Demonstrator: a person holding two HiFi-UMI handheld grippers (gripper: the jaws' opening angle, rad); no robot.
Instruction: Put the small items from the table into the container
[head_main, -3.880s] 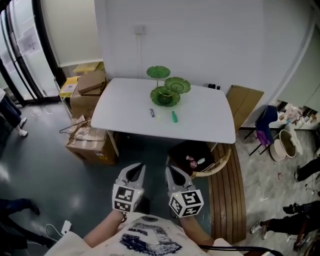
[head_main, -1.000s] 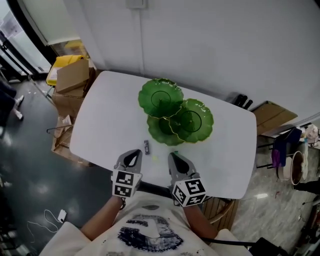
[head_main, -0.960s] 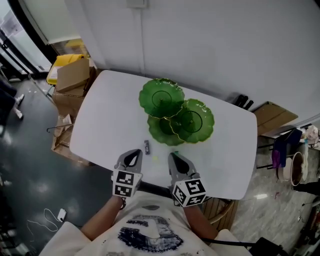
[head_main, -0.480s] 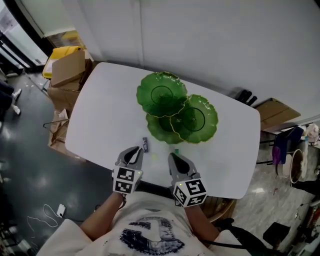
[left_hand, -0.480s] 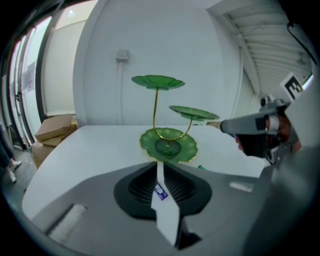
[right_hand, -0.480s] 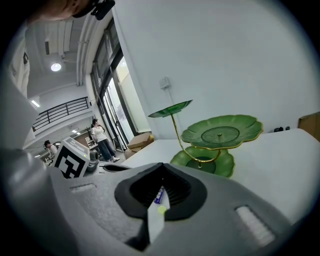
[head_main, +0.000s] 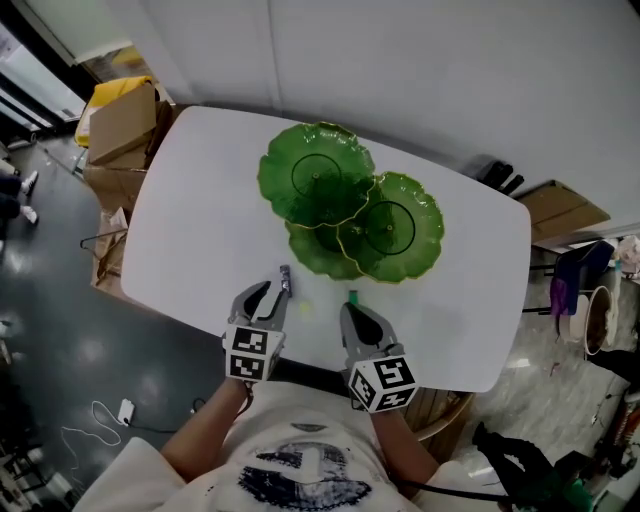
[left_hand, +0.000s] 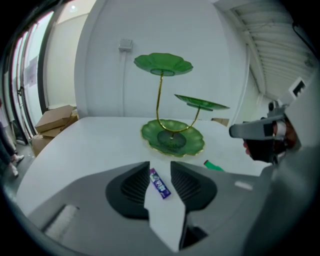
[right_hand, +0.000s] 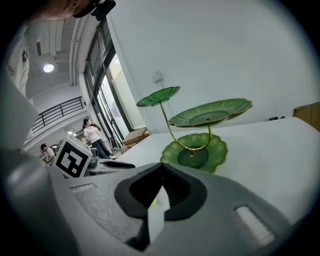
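In the head view, the left tool (head_main: 266, 297) and right tool (head_main: 356, 314) hover at the lower edge of the white bench (head_main: 200, 210), below the green three-tier leaf-shaped dish stand (head_main: 350, 215). In the left gripper view the left tool's jaws are opening, with the purple wrapped candy stick (left_hand: 159, 183) lying on the bench between them, unpinched, and a small green piece (left_hand: 214, 165) at mid right. In the right gripper view the right tool (right_hand: 161, 169) is clenched and empty.

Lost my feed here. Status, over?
Left gripper opening, purple candy lined up between jaws, not gripped. Right gripper shut, empty. Green stand ahead, empty. Nothing in the way.
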